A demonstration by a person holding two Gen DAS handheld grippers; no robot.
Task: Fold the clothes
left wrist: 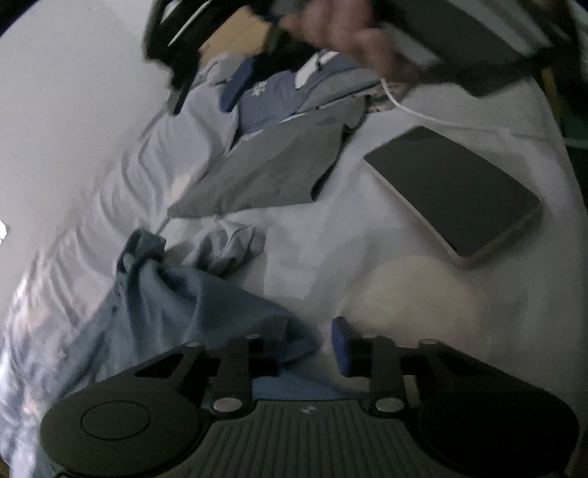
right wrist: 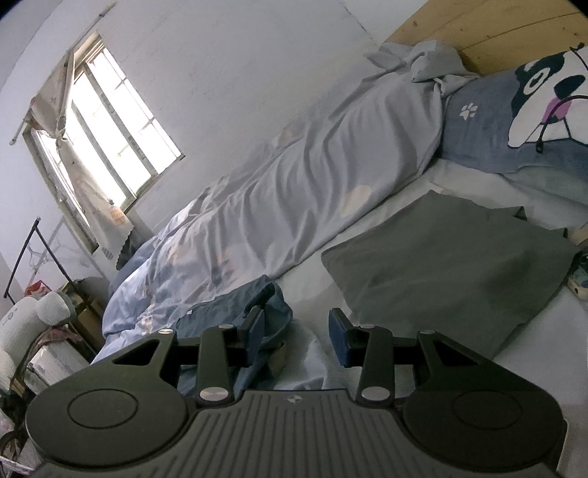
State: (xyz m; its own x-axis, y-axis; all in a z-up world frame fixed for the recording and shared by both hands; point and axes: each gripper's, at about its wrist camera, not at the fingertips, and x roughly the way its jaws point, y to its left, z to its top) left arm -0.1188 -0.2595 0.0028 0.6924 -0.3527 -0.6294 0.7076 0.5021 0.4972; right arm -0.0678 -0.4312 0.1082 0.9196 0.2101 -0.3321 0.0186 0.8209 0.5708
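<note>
both fingers [right wrist: 336, 340] apart over blue garment [right wrist: 228, 312]

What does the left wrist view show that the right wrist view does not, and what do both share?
Only the left wrist view shows the tablet lying flat on the sheet, a white cable beyond it, and the left gripper, open. Only the right wrist view shows the window, the wooden headboard, the clothes rack and the right gripper, open. Both show the folded grey garment, the crumpled blue garment, the pale duvet and the cartoon pillow.
</note>
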